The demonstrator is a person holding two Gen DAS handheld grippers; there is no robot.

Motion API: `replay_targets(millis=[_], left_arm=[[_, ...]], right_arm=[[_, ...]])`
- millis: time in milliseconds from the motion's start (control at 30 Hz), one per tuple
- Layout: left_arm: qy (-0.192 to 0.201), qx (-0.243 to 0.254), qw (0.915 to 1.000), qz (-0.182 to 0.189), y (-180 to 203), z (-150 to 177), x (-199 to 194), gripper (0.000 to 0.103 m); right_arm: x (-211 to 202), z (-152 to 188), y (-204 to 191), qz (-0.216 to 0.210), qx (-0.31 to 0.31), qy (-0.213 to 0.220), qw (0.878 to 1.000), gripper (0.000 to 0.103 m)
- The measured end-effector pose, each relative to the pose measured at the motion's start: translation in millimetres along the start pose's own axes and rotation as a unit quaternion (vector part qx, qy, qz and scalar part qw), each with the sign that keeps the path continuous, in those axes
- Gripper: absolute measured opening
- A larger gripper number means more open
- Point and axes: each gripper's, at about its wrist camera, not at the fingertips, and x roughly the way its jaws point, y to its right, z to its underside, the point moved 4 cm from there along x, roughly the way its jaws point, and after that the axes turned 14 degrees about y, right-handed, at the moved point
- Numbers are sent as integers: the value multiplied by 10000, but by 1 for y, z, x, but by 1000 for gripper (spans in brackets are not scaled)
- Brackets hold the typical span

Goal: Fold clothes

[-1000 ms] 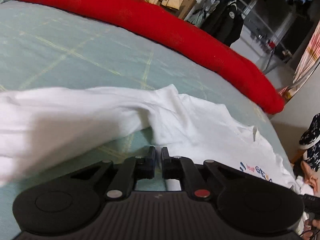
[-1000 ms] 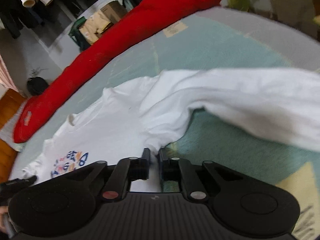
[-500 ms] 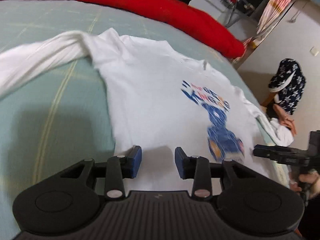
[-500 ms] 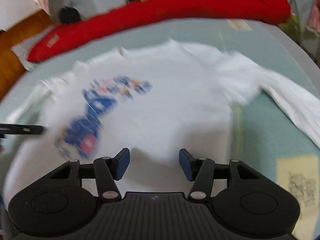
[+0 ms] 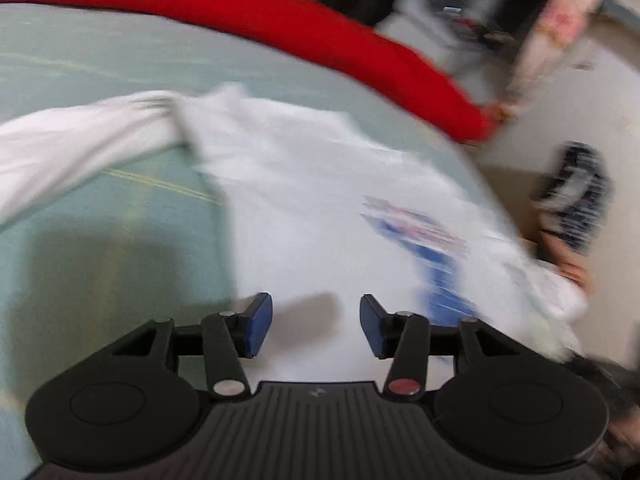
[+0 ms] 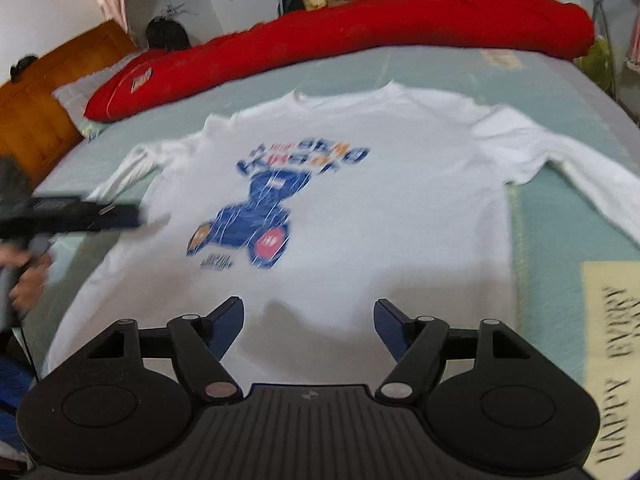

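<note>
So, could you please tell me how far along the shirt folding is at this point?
Done: the white shirt lies spread flat, print up, on the green bedspread, sleeves out to the sides. In hand: nothing; the right gripper and the left gripper have just been opening, with nothing between their fingers. Left: every fold, since no sleeve or side is turned in yet.

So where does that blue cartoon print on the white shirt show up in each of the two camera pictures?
Left wrist view: the blue print sits right of centre, blurred, above the right finger of the hand-held gripper.
Right wrist view: the blue print sits just left of centre, upright, with lettering above it.
Shared landmark: the long red cushion lies along the far edge of the bed, beyond the shirt's collar.
</note>
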Motion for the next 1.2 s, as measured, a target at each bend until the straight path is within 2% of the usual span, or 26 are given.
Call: replay_targets(millis=[33,100,133,167,233,333,433,467,533,600,700,800,867,900,1000,1033,1100,1200], left_arm=[[73,-70,9999,-60,-6,-5,5,32],[200,-263,9992,-204,-11,-16,7,31],[239,-164,9993,-231,-7,-20,2,32],[300,50,9992,-246,0,-23,-5,39],[399,479,9979,-176,17,-25,-23,44],[290,1177,9920,360,52,-3,-50,53],[-16,1976,9776,724,83,36,-63,57],[-132,2150,9736,751,86,49,-65,60],[-242,2375,9686,693,83,72,-66,59],[-91,2334,9708,553,66,82,-71,60],[-18,2172,9757,280,45,82,-89,59],[-36,2176,9759,152,35,81,-100,60],[-116,2320,9726,-118,41,79,-104,59],[-78,2303,9730,-123,47,76,-105,58],[183,2200,9744,419,74,67,-102,65],[247,2200,9737,547,83,66,-98,66],[259,2291,9712,605,100,68,-84,66],[97,2247,9726,595,105,79,-60,67]], right_arm=[[1,4,-2,86,-33,-24,10000,76],[2,11,-4,262,-152,-35,9995,76],[0,13,-4,366,-243,10,9990,76],[-4,13,-4,451,-302,43,9985,76],[-13,12,-5,582,-384,152,9974,77],[-21,12,-13,588,-568,307,9962,85],[-14,18,-30,464,-889,291,9945,89],[-8,22,-36,433,-986,224,9939,89],[4,32,-44,385,-1162,83,9924,93],[6,44,-45,409,-1405,45,9892,101],[-7,58,-37,451,-1727,91,9839,103],[-30,64,-15,486,-1526,29,9871,103],[-43,66,-4,502,-1337,34,9897,103],[-49,67,1,509,-1243,37,9909,103],[-54,60,-8,461,-1221,152,9913,103],[-50,55,-19,305,-1324,279,9903,103],[-40,48,-42,-23,-1539,447,9871,103],[-14,54,-66,-222,-1783,290,9833,103]])
